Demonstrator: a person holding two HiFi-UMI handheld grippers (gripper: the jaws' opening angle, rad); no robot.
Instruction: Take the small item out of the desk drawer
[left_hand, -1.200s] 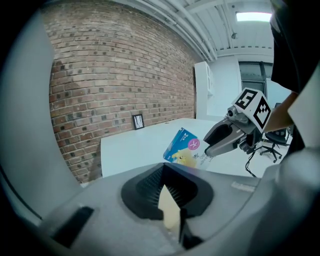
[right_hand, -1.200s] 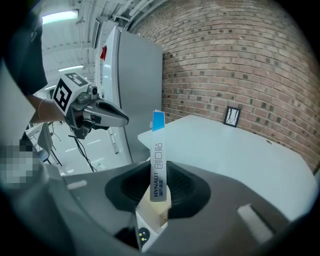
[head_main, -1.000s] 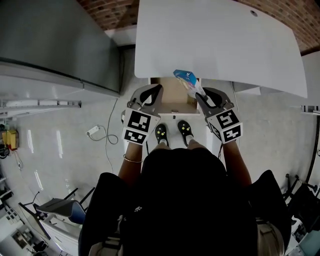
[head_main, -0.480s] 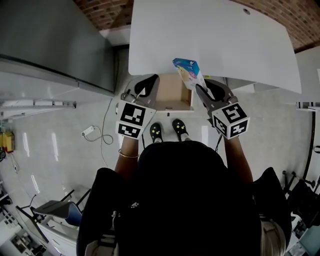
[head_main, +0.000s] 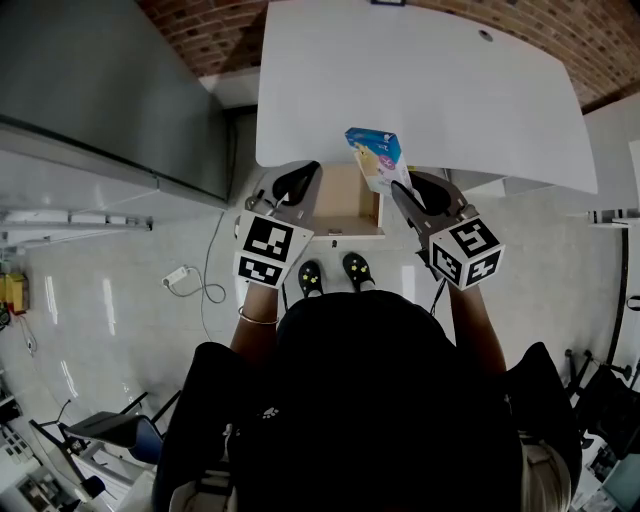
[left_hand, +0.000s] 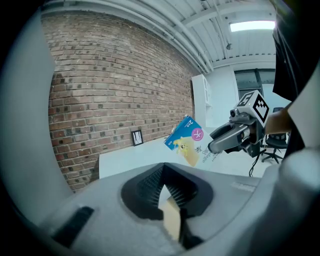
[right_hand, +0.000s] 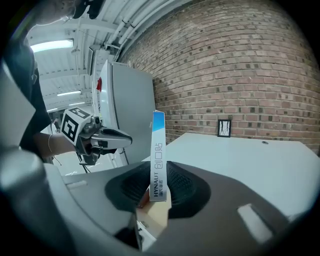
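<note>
While the person stands at the near edge of the white bench (head_main: 420, 90), the brown drawer (head_main: 345, 195) under that edge is pulled open toward them and looks empty, as far as the head view shows. The left tongs (head_main: 308, 172) hang over the left side of the drawer with the jaws closed together and nothing between them. The right tongs (head_main: 398, 188) are at the right side of the drawer, and their jaws stand fairly wide because they press on the small blue and white box (head_main: 376, 155).

The box is already out of the drawer, in the air, over the near edge of the bench. The tongs hold it by its near, lower end, so its long axis runs up and away from them, toward the far side; in the right gripper view it stands almost upright with its narrow edge toward the camera. I judge that the removal is almost finished. The bare top of the bench lies just beyond the box, so only the right hand needs to act; the left tongs are well apart from it.
</note>
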